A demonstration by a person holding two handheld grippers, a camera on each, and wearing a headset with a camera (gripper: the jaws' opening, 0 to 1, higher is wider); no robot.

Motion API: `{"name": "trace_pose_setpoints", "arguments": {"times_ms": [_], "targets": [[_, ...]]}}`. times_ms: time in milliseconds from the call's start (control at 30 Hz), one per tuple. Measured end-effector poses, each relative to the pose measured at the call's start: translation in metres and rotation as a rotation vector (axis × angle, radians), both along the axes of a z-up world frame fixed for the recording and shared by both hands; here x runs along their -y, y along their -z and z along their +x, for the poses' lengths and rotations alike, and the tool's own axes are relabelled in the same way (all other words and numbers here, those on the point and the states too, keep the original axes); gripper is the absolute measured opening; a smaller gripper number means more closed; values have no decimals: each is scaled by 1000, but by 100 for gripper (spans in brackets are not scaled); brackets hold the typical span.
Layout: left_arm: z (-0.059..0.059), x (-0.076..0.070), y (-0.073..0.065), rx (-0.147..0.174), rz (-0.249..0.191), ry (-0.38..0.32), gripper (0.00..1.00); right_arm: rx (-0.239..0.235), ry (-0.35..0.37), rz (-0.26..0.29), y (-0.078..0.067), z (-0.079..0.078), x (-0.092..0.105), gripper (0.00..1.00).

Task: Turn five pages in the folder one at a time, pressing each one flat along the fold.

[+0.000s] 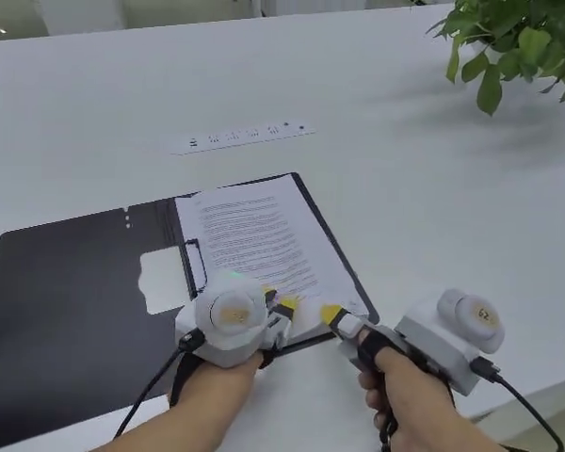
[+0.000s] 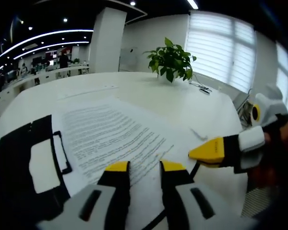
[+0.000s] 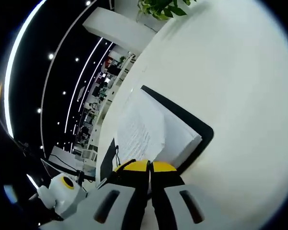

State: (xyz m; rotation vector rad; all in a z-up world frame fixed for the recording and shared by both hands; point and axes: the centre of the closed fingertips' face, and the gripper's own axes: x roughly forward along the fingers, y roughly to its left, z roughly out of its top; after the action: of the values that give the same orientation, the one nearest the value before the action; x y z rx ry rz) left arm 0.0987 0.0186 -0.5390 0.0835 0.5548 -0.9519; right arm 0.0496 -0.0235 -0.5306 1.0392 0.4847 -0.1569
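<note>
— Two claws sit by the near edge of the flat black open folder [image 1: 66, 292]. Where is the folder?
— It lies on the big white surface [image 1: 405, 141]. A stack of white printed pages [image 1: 254, 235] is on its right half.
— What about the left claw [image 2: 145, 167]?
— It is over the bottom of the pages, with its yellow tips a little apart.
— And the right claw [image 3: 149, 166]?
— Its tips are pressed together, right at the near corner of the pages. I cannot tell if a page is pinched.
— Anything else?
— A leafy green plant [image 1: 518, 38] is far off on the right. A white strip of sockets [image 1: 240, 137] is past the folder.
</note>
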Motion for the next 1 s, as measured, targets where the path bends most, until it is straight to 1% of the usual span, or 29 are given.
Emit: {"name": "trace_pose_setpoints", "arguments": {"times_ms": [67, 100, 133, 167, 233, 300, 333, 400, 433, 467, 533, 567, 600, 633, 667, 700, 733, 767, 800, 833, 867, 900, 933, 1000], "targets": [[0, -8, -6, 11, -12, -3, 25, 14, -5, -25, -5, 1, -1, 0], [0, -14, -9, 17, -18, -7, 25, 19, -12, -33, -8, 1, -3, 0], [1, -20, -11, 16, -20, -11, 25, 27, -15, -48, -11, 1, -4, 0], [2, -26, -17, 21, -45, -23, 26, 40, -20, -64, -15, 2, -5, 0], [3, -39, -23, 38, -45, -32, 27, 50, -26, -83, -22, 2, -8, 0], [5, -49, -28, 46, -53, -42, 27, 71, -32, -109, -30, 2, -10, 0], [6, -56, -33, 60, -55, -49, 27, 78, -42, -127, -34, 2, -12, 0], [9, -68, -38, 78, -54, -60, 26, 97, -46, -138, -41, 3, -14, 0], [9, -73, -41, 81, -61, -64, 26, 98, -50, -147, -43, 3, -15, 0], [10, -80, -44, 85, -61, -74, 26, 108, -57, -156, -47, 3, -18, 0], [10, -90, -49, 96, -63, -83, 27, 130, -61, -144, -53, 4, -22, 0], [11, -97, -54, 106, -73, -89, 26, 140, -62, -128, -57, 4, -25, 0], [11, -103, -57, 113, -76, -95, 26, 143, -64, -131, -59, 4, -27, 0], [11, -111, -59, 117, -71, -106, 26, 155, -71, -139, -64, 5, -30, 0], [11, -114, -60, 117, -71, -110, 26, 158, -74, -140, -65, 5, -32, 0], [12, -122, -63, 119, -84, -125, 26, 163, -81, -148, -68, 6, -35, 0], [13, -130, -64, 125, -79, -136, 25, 169, -85, -152, -70, 7, -37, 0], [13, -136, -65, 129, -75, -144, 25, 179, -102, -164, -74, 9, -41, 0], [13, -141, -67, 129, -79, -152, 26, 186, -116, -179, -76, 10, -44, 0], [14, -149, -70, 135, -87, -165, 25, 195, -128, -181, -81, 11, -49, 0], [15, -154, -72, 137, -84, -173, 25, 202, -139, -184, -84, 12, -52, 0], [15, -162, -73, 140, -80, -186, 25, 214, -171, -222, -87, 13, -57, 0], [16, -166, -75, 144, -87, -195, 25, 218, -194, -257, -88, 14, -60, 0], [16, -178, -79, 153, -87, -214, 25, 234, -239, -293, -94, 16, -73, 0]]}}
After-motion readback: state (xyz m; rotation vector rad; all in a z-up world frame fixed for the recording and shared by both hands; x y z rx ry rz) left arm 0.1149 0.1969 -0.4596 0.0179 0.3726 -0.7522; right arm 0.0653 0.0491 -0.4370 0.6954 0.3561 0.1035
